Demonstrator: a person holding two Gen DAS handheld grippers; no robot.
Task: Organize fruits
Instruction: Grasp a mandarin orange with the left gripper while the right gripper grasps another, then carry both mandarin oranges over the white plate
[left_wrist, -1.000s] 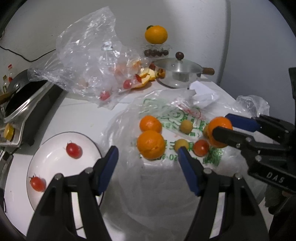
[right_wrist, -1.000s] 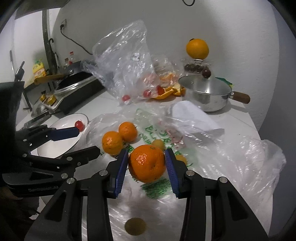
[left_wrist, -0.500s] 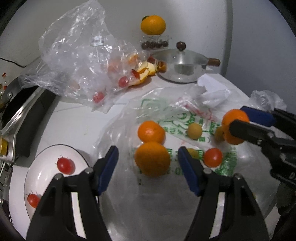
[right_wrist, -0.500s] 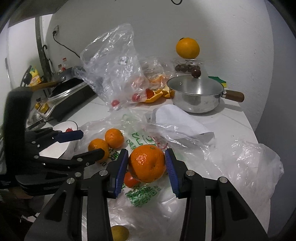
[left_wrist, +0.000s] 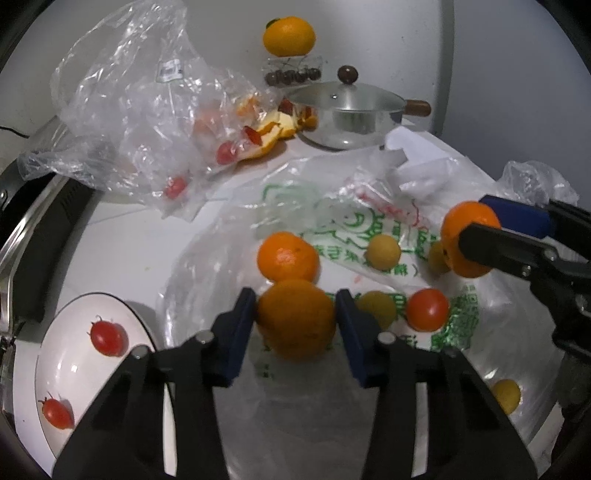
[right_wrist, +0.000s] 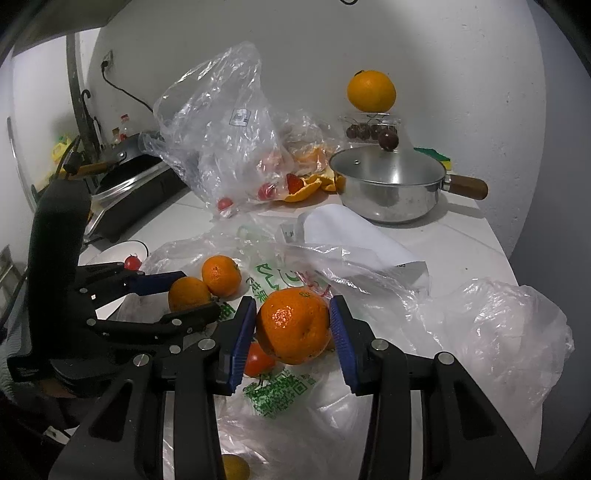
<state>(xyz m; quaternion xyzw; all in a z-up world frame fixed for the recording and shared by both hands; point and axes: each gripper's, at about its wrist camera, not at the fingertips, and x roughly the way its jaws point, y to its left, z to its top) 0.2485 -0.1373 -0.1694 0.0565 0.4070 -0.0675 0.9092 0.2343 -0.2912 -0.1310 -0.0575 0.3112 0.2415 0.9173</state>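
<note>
- Fruits scattered on a flattened printed plastic bag (left_wrist: 369, 221) on the white counter (left_wrist: 122, 236).
- Left gripper (left_wrist: 295, 325): jaws closing around an orange (left_wrist: 295, 325) that lies on the bag; blue pads at both of its sides, look to be touching it.
- Right gripper (right_wrist: 293, 326): clamped on a second orange (right_wrist: 293, 326), jaws partly open around its width, fruit held off the bag.
- Third orange (left_wrist: 288, 256) just behind the left gripper's one, touching or nearly so.
- Red tomato (left_wrist: 427, 309) and small yellow fruits (left_wrist: 383, 252) on the bag between the two grippers.
- White plate (left_wrist: 77, 369) to the left of the bag, two cherry tomatoes (left_wrist: 108, 338) on it, apart from each other.
- Crumpled clear bag (left_wrist: 140, 99) at back left, tomatoes inside; orange peel (left_wrist: 273, 129) beside it.
- Lidded steel pot (left_wrist: 347, 114) at back, wooden handle pointing right.
- Another orange (left_wrist: 289, 36) sits on a clear box of dark fruit (left_wrist: 293, 74) by the wall.
</note>
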